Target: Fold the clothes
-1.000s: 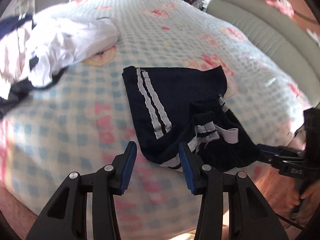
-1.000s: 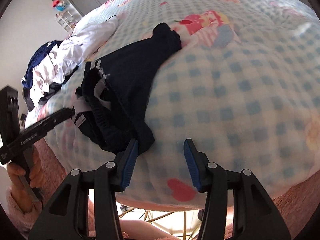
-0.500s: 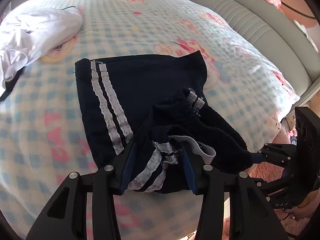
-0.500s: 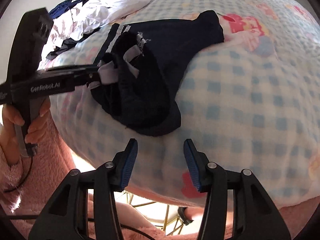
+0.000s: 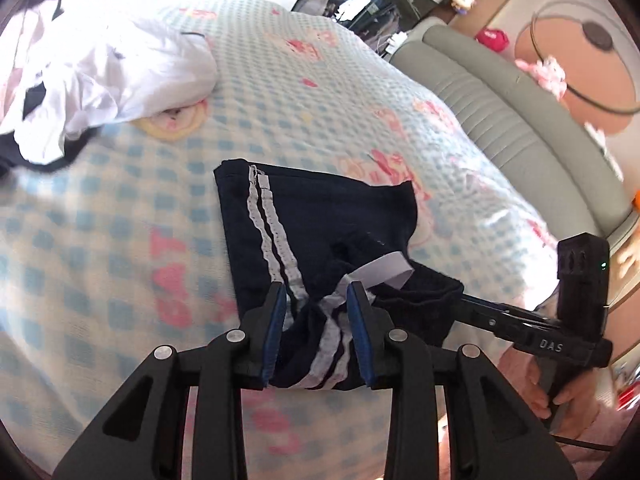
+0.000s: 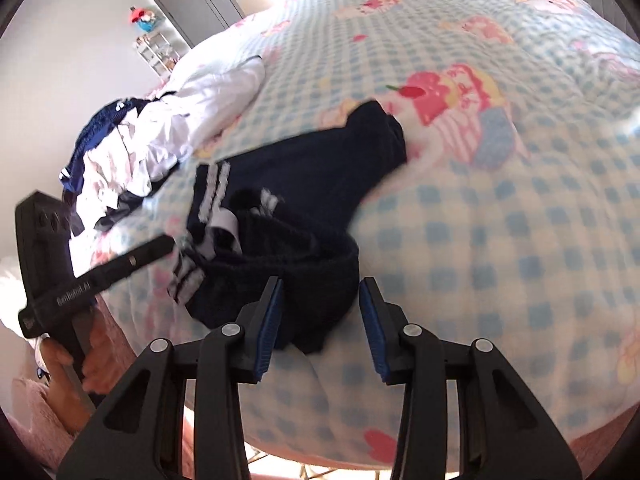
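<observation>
1. Blue-and-white checked bedding with pink cartoon prints covered the bed and carried everything in view.
2. Near its front edge lay the navy fabric shorts with two white lace stripes; the far part was spread flat, while the near part was bunched, with a white label strip turned outward.
3. The left gripper had its blue-padded fingers apart on either side of the striped hem; cloth filled the gap between them, but the pads did not look pressed shut on it.
4. The right gripper also stood spread, with the dark rolled edge of the shorts lying between its fingers; a clamp on it could not be confirmed.
5. In the left wrist view, the right tool's side read "DAS"; in the right wrist view, the left tool's side carried lettering too blurred to read surely.
6. Further back, a heap of white and navy clothes rested on the bedding, well apart from the shorts.
7. A grey padded headboard ran along the bed's far right side.
</observation>
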Action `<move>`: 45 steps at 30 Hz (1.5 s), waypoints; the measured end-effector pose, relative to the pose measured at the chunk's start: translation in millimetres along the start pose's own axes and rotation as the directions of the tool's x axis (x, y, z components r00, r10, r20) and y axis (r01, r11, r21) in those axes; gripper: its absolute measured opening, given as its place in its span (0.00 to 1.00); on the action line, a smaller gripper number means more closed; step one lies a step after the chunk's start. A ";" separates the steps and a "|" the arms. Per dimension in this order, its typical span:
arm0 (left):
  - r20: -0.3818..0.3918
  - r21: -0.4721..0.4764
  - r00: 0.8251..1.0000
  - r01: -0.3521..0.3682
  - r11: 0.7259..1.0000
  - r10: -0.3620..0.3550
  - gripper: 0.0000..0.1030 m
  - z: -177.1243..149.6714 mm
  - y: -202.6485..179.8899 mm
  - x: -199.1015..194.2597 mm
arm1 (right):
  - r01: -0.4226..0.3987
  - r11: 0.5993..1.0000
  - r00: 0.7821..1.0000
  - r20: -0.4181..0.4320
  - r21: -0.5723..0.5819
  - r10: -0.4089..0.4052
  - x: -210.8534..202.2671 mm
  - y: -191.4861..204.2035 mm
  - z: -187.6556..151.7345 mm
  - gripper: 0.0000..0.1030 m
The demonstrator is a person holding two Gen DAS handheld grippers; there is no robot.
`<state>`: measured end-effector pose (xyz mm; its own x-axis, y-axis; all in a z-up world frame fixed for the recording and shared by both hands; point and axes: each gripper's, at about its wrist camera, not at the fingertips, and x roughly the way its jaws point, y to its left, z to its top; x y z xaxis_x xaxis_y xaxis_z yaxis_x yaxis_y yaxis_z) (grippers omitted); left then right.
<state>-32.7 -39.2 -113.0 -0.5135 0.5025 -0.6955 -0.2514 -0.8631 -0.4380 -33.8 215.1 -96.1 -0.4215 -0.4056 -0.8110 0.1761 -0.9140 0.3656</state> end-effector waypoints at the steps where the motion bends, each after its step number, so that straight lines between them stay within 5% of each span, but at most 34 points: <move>1: -0.005 0.038 1.000 -0.015 0.999 0.015 0.35 -0.3 -5.6 1.0 | 0.003 1.000 1.000 -0.012 0.002 -0.003 -0.6 -2.6 -4.0 0.40; 5: -0.065 0.177 0.996 -0.046 0.983 0.058 0.45 2.6 -23.0 15.2 | 0.017 0.999 0.998 -0.060 -0.028 -0.018 8.7 -3.4 -9.4 0.45; 9: -0.174 0.181 0.979 -0.071 0.981 0.102 0.45 22.6 -31.7 45.7 | 0.079 0.982 0.995 -0.042 -0.170 -0.087 20.0 9.8 1.3 0.46; 14: -0.085 0.170 0.986 -0.124 0.978 0.140 0.45 44.1 -30.1 42.0 | 0.135 0.986 0.988 0.092 -0.096 -0.126 14.4 4.4 28.9 0.46; 18: -0.139 0.123 0.990 -0.004 0.992 0.021 0.50 38.4 -13.9 45.1 | 0.050 0.998 0.996 0.079 -0.043 -0.047 7.4 -9.7 19.9 0.48; 22: -0.203 0.195 0.979 0.020 0.981 0.021 0.50 25.6 -21.9 61.5 | -0.052 0.997 0.998 -0.027 -0.051 0.050 15.4 -18.0 2.1 0.63; 25: -0.174 0.241 0.984 0.013 0.970 0.030 0.35 22.4 -33.9 62.8 | -0.049 0.997 0.998 -0.051 -0.056 0.046 24.9 -17.0 -5.8 0.64; 27: -0.145 0.270 0.989 0.002 0.963 0.039 0.22 21.7 -41.6 61.1 | -0.049 0.996 0.998 -0.030 -0.076 0.047 25.9 -10.9 -3.9 0.39; 30: -0.071 0.250 0.996 -0.035 0.968 0.054 0.11 27.5 -37.8 43.2 | -0.090 0.979 0.994 0.053 -0.181 0.101 14.8 8.5 10.5 0.23; 35: 0.102 0.109 0.992 -0.079 0.991 0.067 0.10 44.7 -12.4 6.4 | -0.088 0.949 0.972 0.183 -0.302 0.148 5.1 42.9 52.3 0.23; 37: 0.107 0.060 0.993 -0.055 0.997 0.049 0.20 49.8 -0.5 7.9 | -0.051 0.961 0.981 0.164 -0.272 0.099 26.7 41.4 65.2 0.33; 39: 0.008 0.006 1.000 -0.011 1.000 0.011 0.48 51.2 15.5 31.0 | -0.001 0.975 0.994 0.104 -0.221 0.025 55.1 34.7 75.0 0.39; 45: -0.013 0.004 0.998 0.067 0.998 -0.067 0.47 35.5 17.6 44.6 | -0.055 0.998 0.994 0.088 -0.040 0.059 44.7 -0.4 44.8 0.46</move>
<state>-89.1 -33.7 -131.5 -0.4845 0.5599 -0.6722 -0.2889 -0.8277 -0.4811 -92.5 197.8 -112.0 -0.4872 -0.4558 -0.7449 0.2346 -0.8899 0.3912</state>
